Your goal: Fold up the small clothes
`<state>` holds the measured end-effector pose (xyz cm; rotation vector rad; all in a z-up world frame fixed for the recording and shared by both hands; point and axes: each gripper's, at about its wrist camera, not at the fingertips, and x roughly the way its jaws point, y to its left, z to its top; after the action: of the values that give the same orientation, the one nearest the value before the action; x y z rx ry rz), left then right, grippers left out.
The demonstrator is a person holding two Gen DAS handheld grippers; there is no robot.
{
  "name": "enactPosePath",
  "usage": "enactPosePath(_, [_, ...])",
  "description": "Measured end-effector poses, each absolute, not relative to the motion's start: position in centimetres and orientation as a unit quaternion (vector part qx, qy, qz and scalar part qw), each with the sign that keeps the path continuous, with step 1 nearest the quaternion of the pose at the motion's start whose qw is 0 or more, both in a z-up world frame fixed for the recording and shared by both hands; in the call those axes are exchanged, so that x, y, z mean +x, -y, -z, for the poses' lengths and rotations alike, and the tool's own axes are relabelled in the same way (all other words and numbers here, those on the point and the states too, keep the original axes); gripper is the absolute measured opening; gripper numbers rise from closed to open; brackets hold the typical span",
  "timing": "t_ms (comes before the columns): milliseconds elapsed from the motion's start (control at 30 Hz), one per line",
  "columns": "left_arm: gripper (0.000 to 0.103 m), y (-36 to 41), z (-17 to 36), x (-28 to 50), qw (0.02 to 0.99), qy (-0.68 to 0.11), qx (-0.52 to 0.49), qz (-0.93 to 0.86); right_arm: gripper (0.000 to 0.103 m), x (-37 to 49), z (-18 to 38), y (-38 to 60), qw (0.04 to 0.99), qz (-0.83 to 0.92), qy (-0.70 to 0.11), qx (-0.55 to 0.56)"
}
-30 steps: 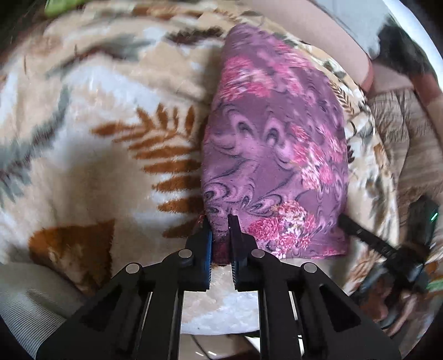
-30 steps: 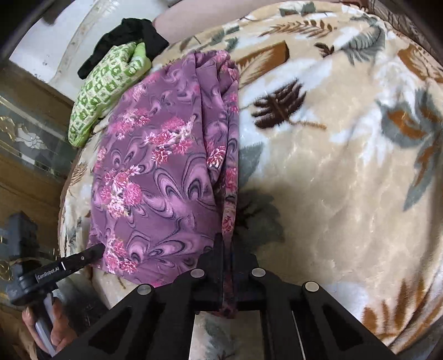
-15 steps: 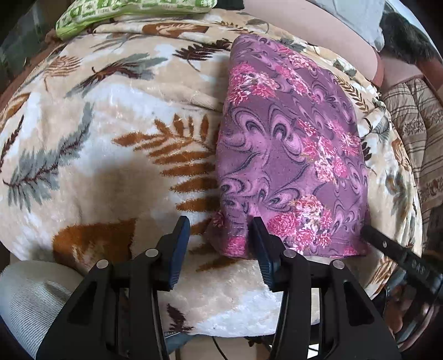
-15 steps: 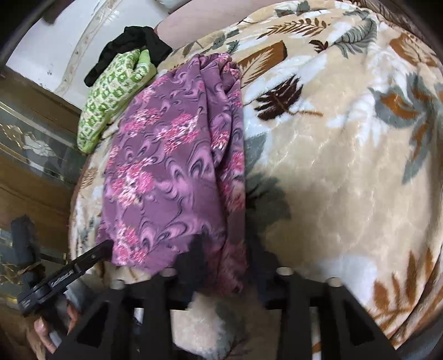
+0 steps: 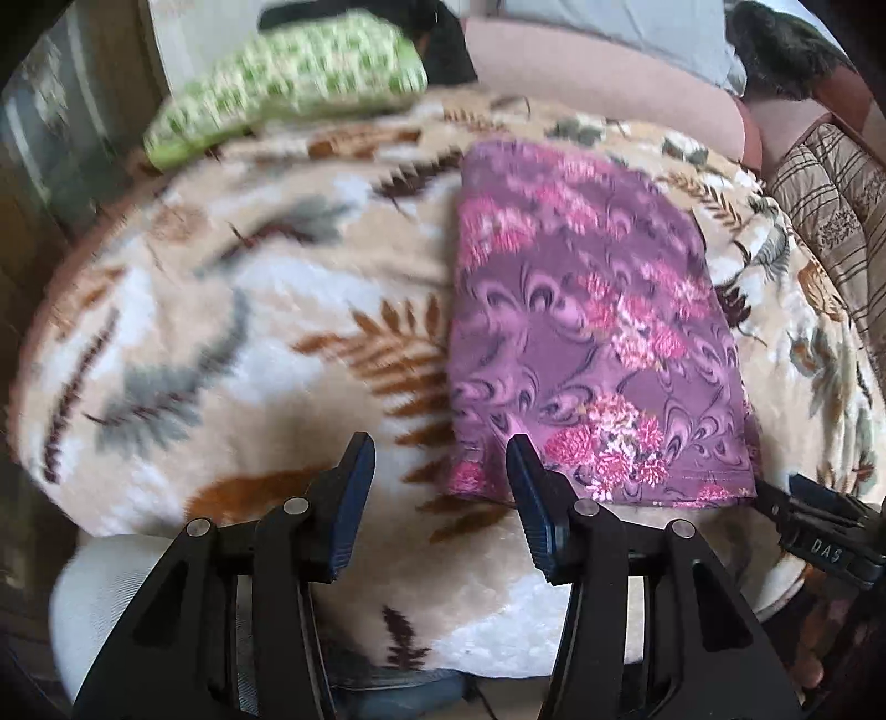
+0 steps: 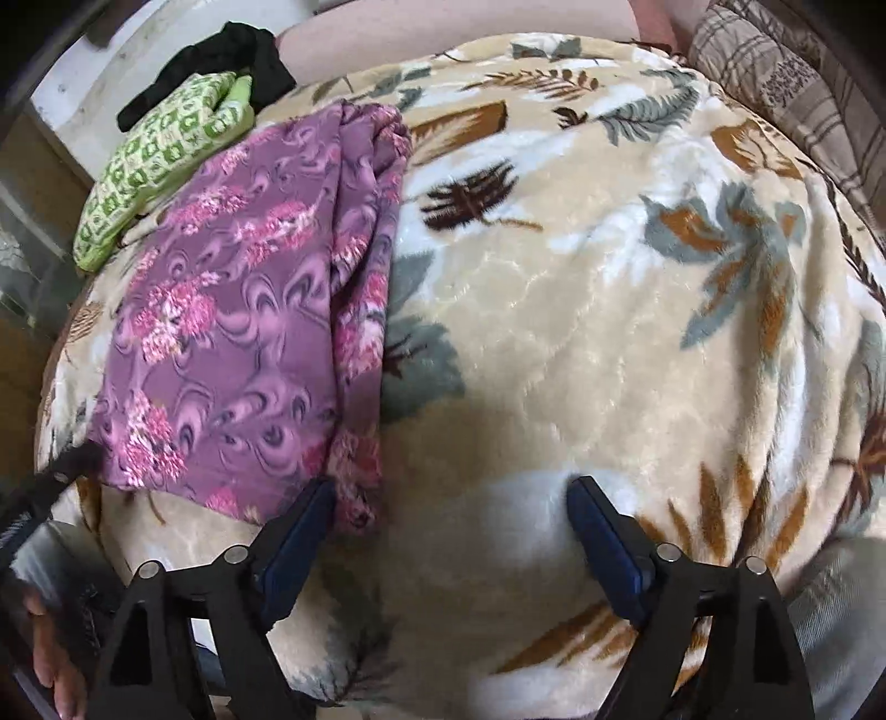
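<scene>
Both left gripper [image 5: 440, 487] and right gripper [image 6: 451, 531] just opened, empty; thin floppy purple floral garment [image 5: 598, 343] near blanket [image 6: 581, 332] front edge, probably best pinched at hem corners.

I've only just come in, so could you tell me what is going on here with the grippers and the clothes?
A person with a handheld gripper in each hand is folding small clothes on a leaf-patterned blanket. The purple floral garment lies folded on it. The left gripper and the right gripper have just been opening and now stand open at its near edge, gripping nothing. A folded green patterned cloth and a black garment lie further back.
</scene>
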<state>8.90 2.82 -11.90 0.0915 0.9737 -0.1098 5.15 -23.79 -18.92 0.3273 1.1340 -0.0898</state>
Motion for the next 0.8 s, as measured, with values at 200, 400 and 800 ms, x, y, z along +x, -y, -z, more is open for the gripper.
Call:
enactPosePath(200, [0.049, -2.8, 10.2, 7.9, 0.895, -0.442, 0.034, 0.051, 0.094, 3.7, 19.4, 22.5, 0.832, 0.045, -0.544, 0.103])
enactPosePath(400, [0.049, -2.9, 9.7, 7.8, 0.899, -0.435, 0.032, 0.037, 0.094, 3.0, 19.0, 23.2, 0.829, 0.039, -0.543, 0.130])
enactPosePath(800, [0.049, -2.7, 8.1, 5.1, 0.904, -0.425, 0.038, 0.036, 0.094, -0.5, 16.1, 23.0, 0.837, 0.019, -0.523, 0.161])
